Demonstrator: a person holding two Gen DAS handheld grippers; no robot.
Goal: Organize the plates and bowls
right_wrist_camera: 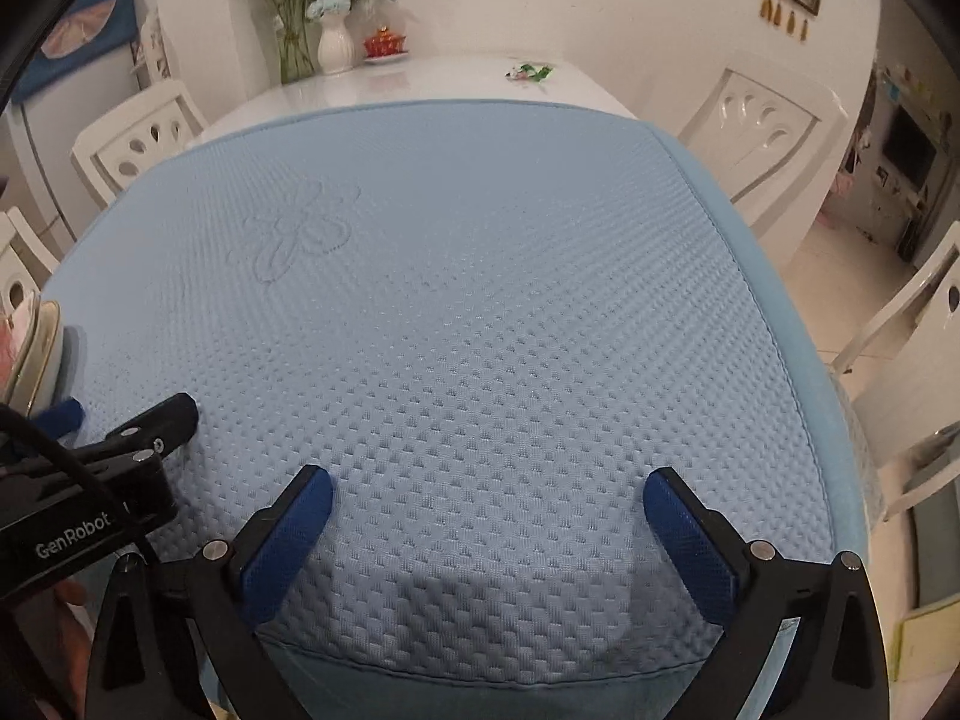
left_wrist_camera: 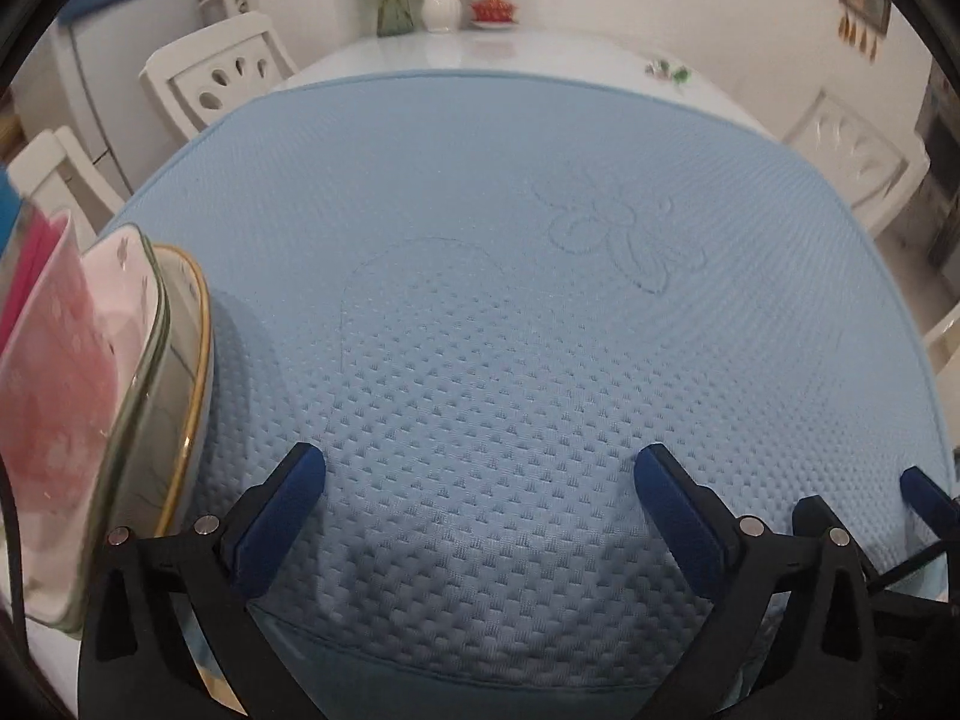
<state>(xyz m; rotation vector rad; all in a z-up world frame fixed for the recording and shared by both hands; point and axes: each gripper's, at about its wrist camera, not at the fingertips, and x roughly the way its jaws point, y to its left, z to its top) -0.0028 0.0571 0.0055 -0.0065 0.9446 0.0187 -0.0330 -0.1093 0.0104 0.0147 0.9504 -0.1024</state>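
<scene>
Table: a white glossy table (right_wrist_camera: 456, 81) runs to the far wall, and most of it lies under the mat.
Mat: a pale blue quilted mat (left_wrist_camera: 510, 330) fills both views, dimpled all over, with a flower outline stitched in; its near edge folds down just below the grippers.
Chairs: white chairs (right_wrist_camera: 762, 138) with teardrop cut-outs stand around the table on both sides.
Dish stack: here are the task's things, a stack of dishes (left_wrist_camera: 90, 396) at the mat's left edge, right beside the left gripper's left finger. It fills the left side of the left view and only peeks in at the far left of the right view.
Plate: gold-rimmed plate (left_wrist_camera: 195, 372) at the bottom of the stack, resting on the mat.
Bowls: a clear glass bowl (left_wrist_camera: 141, 384) sits on that plate, with a pink flowered bowl (left_wrist_camera: 60, 372) nested inside it.
Vases: a white vase (left_wrist_camera: 441, 0) and a glass one with flowers stand at the far end, a small red dish beside them.
Left gripper: left gripper (left_wrist_camera: 480, 465) spread wide and released, nothing between its blue pads, low over the mat.
Right gripper: right gripper (right_wrist_camera: 487, 486) likewise spread wide and holding nothing, just right of the left one over bare mat.
</scene>
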